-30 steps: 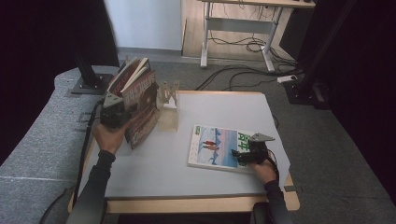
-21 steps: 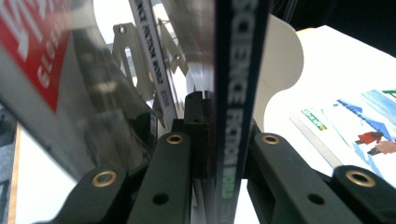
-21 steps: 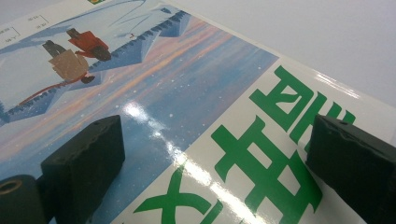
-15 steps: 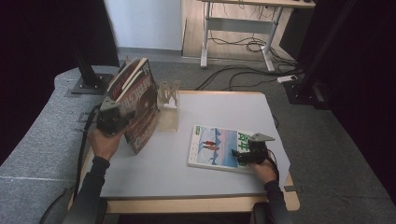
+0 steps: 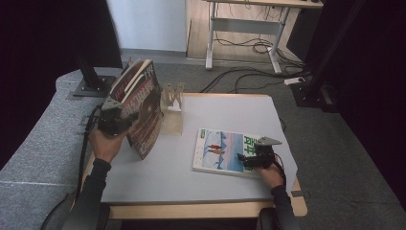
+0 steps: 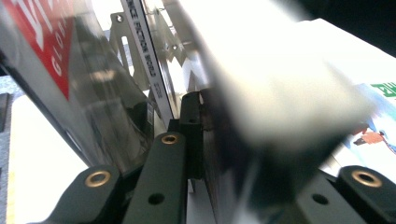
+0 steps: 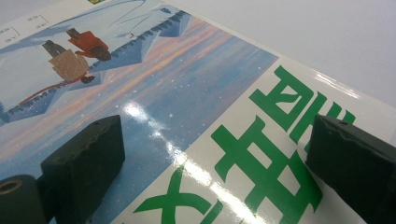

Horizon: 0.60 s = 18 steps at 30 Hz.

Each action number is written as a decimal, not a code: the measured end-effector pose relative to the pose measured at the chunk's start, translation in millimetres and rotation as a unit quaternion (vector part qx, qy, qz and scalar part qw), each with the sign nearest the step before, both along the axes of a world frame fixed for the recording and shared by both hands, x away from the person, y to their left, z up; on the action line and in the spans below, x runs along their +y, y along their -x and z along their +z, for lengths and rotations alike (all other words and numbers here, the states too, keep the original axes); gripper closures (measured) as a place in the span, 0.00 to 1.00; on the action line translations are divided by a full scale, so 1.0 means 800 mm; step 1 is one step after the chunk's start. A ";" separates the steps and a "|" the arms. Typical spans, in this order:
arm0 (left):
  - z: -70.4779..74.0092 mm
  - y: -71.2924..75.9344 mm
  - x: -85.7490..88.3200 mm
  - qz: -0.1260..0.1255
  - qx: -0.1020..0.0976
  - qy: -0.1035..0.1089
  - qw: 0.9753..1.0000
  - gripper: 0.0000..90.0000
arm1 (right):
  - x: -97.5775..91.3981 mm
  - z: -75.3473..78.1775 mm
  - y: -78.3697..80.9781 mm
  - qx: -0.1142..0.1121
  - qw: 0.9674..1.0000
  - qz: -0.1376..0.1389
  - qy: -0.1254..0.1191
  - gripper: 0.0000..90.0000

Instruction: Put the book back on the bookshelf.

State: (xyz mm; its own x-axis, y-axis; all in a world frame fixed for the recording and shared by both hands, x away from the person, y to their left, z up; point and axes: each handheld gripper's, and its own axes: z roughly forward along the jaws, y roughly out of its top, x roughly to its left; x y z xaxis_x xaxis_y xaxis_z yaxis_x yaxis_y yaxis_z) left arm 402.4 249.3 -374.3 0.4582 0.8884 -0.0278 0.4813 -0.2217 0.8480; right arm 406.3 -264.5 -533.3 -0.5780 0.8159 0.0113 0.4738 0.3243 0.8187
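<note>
Magazines [image 5: 139, 108] held as a tilted bundle above the left edge of the white table [image 5: 158, 177], red-and-dark cover facing right, lower corner close to or on the tabletop (cannot tell which). Left gripper [image 5: 116, 120] clamped on this bundle from the spine side; in the left gripper view its jaws are nearly closed, with a dark cover and a white page block [image 6: 280, 88] pinched between them, and a spine with printed lettering [image 6: 147, 60] just to the side. Clear plastic rack [image 5: 172, 108] stands upright on the table just right of the bundle, toward the far edge; touching or not, cannot tell. Second magazine [image 5: 225, 151] lies flat on the table, right of centre, near the front edge, cover up: pale blue snow scene, two small figures, large green characters. Right gripper [image 5: 249, 160] rests over the right end of this flat cover; in the right gripper view [image 7: 210, 154] its jaws stand wide apart on either side of the green lettering [image 7: 261, 154], gripping nothing
</note>
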 end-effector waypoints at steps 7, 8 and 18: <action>0.001 0.000 -0.004 0.016 -0.020 0.010 1.000 0.94 | 0.000 0.000 0.000 0.000 1.000 0.000 0.000 0.04; 0.001 -0.001 -0.004 0.017 -0.022 0.012 1.000 0.94 | 0.000 0.000 0.000 0.000 1.000 0.000 0.000 0.04; -0.004 -0.016 -0.008 0.038 -0.041 0.042 0.998 0.94 | 0.000 0.000 0.000 0.000 1.000 0.000 0.000 0.04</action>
